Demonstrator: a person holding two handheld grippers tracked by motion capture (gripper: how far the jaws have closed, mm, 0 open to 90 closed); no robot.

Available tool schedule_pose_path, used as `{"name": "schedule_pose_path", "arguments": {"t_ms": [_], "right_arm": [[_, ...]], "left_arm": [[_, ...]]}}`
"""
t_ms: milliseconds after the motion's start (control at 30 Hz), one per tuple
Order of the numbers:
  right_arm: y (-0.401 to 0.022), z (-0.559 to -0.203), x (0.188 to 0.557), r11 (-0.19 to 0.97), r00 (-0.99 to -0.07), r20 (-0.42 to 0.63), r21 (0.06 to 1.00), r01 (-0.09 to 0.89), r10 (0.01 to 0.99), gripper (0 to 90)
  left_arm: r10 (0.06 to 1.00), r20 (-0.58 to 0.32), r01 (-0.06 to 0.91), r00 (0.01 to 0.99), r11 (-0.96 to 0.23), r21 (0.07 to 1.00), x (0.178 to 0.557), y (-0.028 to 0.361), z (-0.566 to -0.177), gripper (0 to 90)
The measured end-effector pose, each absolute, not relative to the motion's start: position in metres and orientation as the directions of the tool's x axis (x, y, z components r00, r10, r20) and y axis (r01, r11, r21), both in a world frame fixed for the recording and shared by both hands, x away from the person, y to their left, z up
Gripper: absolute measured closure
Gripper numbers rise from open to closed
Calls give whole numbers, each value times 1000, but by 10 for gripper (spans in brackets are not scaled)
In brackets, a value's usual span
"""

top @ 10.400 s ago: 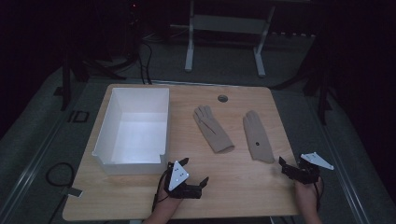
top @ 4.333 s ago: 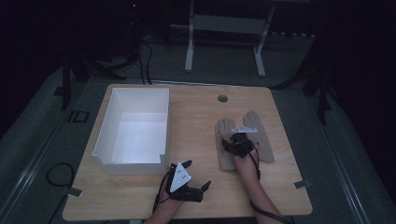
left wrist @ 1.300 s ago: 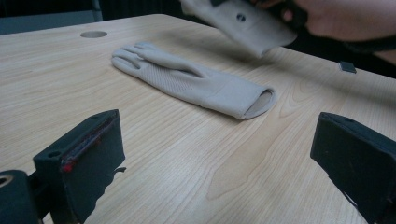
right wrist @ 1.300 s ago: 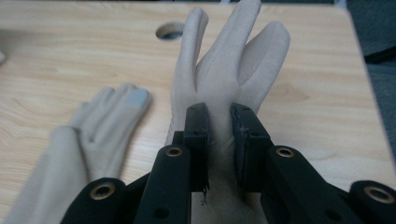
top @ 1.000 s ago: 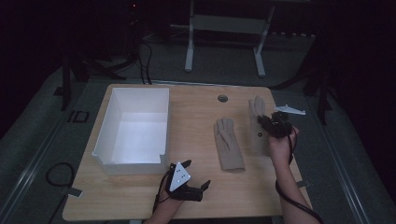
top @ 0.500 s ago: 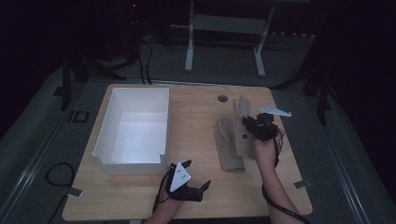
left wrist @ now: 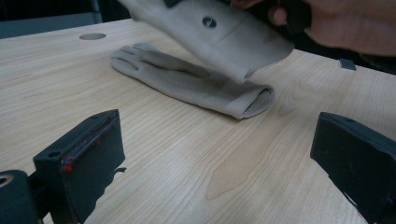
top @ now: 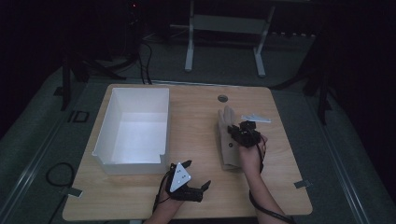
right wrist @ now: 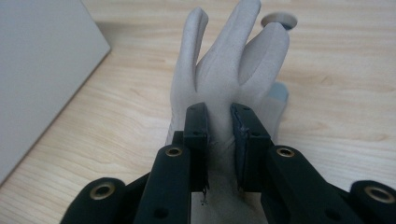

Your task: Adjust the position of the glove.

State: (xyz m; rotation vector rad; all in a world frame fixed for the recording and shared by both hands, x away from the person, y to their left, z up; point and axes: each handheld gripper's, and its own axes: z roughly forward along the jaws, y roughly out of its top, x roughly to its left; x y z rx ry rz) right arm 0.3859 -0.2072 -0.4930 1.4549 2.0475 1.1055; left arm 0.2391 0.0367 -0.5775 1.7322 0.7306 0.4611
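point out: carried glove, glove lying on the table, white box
carried glove [right wrist: 229, 70], right gripper view, on its fingers above the jaws.
glove lying on the table [left wrist: 187, 84], left gripper view, on its palm.
white box [top: 164, 121], high view, on its right wall.

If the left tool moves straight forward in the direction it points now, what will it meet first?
Probably the cuff of the glove lying on the table, ahead of the open left tool; only bare table lies between, though depth is uncertain.

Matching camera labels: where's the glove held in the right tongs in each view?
High view: held glove right of centre, over the other glove.
Left gripper view: glove at top centre, above the other glove.
Right gripper view: glove at centre, pinched by the right tongs.
Shared landmark: round table hole.
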Motion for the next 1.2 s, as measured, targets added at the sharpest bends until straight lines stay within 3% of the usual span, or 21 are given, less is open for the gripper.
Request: {"name": "schedule_pose_path", "arguments": {"t_ms": [500, 1200], "right_arm": [[-202, -535, 394, 196, -370, 76, 742, 642, 926, 762], [-197, -551, 389, 198, -362, 64, 743, 639, 930, 684]], "left_arm": [[680, -67, 237, 731, -161, 958, 239, 37, -578, 29], [680, -64, 235, 731, -163, 958, 239, 36, -578, 30]]}}
